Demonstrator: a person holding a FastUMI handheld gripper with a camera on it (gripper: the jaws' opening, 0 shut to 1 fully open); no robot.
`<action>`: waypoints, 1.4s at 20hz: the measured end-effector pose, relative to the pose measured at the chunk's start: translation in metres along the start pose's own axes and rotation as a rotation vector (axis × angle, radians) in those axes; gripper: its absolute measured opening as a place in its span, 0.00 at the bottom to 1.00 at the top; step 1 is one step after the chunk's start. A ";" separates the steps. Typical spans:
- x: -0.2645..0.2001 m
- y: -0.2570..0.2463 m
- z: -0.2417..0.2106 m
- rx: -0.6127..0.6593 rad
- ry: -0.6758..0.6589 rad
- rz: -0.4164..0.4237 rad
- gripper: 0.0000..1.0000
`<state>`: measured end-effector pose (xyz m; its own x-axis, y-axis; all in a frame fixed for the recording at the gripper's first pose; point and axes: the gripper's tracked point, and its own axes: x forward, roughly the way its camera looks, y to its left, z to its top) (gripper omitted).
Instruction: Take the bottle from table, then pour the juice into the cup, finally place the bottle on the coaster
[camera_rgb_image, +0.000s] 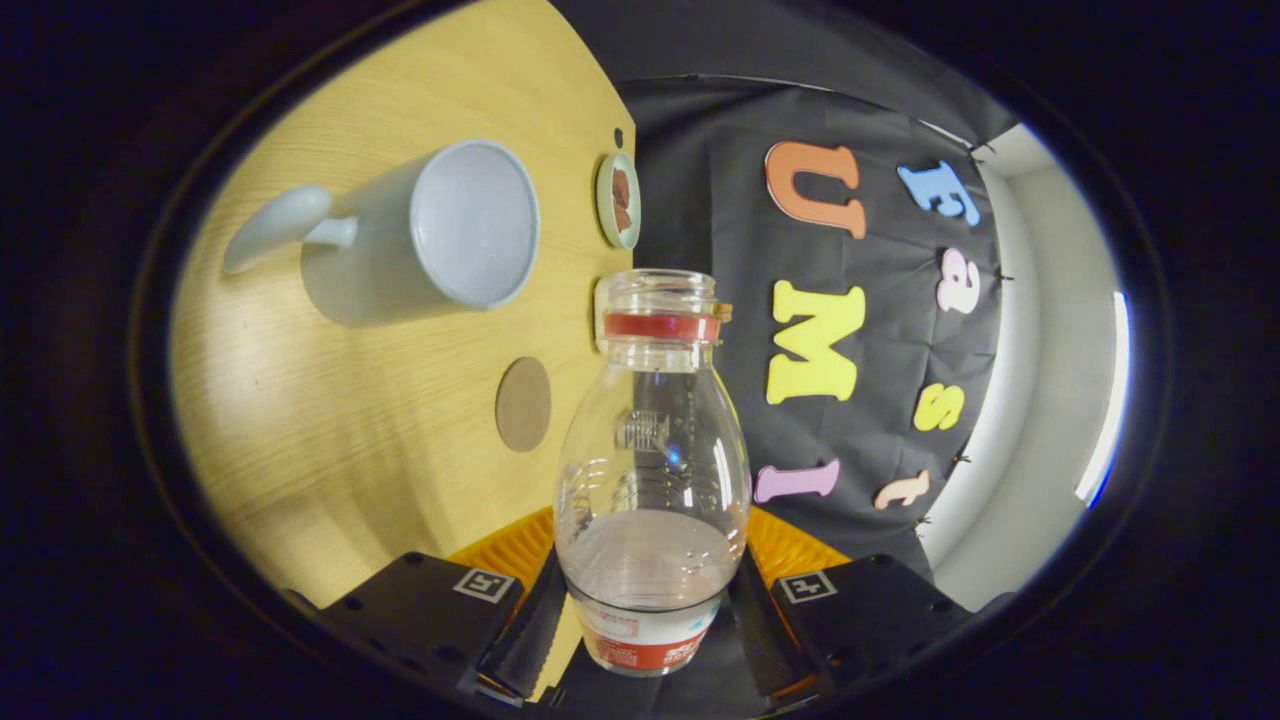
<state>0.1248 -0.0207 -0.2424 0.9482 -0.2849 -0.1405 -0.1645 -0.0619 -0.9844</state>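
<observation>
While the gripper pinches the bottle between both fingers, the take looks done. Cup and coaster lie beyond; pouring and placing remain.

The clear plastic bottle is clamped between the gripper fingers; beyond it are seen the round brown coaster, then the pale blue ceramic cup.

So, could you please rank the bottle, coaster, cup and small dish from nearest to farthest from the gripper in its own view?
1. Bottle: clamped between the fingers of the gripper.
2. Coaster: on the table, just beyond the fingers.
3. Cup: farther along the table.
4. Small dish: at the table's edge, farthest.
</observation>
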 end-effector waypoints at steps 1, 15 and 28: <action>0.001 -0.001 0.002 -0.009 -0.002 -0.005 0.81; -0.003 -0.018 0.006 -0.103 0.021 -0.041 0.81; -0.006 -0.026 0.009 -0.153 0.034 -0.064 0.81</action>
<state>0.1260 -0.0090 -0.2166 0.9488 -0.3075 -0.0723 -0.1462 -0.2247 -0.9634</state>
